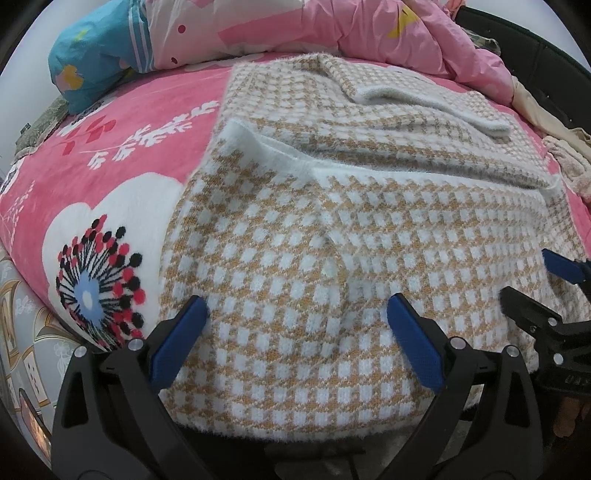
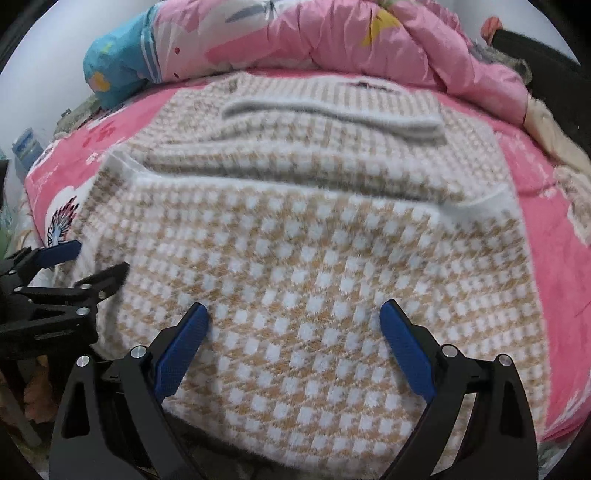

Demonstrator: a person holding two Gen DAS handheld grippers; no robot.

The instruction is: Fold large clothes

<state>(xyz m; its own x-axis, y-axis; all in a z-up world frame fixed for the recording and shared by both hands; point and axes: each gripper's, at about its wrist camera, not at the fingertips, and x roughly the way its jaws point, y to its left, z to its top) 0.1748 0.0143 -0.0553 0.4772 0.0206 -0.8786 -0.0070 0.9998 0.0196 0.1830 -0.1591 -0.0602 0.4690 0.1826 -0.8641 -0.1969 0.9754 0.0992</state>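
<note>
A tan-and-white checked knit sweater (image 1: 332, 229) lies flat on a pink bed, its lower part folded up over the body, with a white hem band across the middle and a sleeve folded across the top. It also shows in the right wrist view (image 2: 314, 258). My left gripper (image 1: 297, 314) is open and empty over the sweater's near left edge. My right gripper (image 2: 293, 317) is open and empty over the near middle. Each gripper shows at the edge of the other's view: the right gripper (image 1: 532, 280) and the left gripper (image 2: 99, 258).
A pink floral blanket (image 1: 122, 155) covers the bed. A pink and teal quilt (image 1: 258, 29) is bunched along the far side. Beige clothing (image 1: 546, 110) lies at the far right. The bed's front edge runs just below the grippers.
</note>
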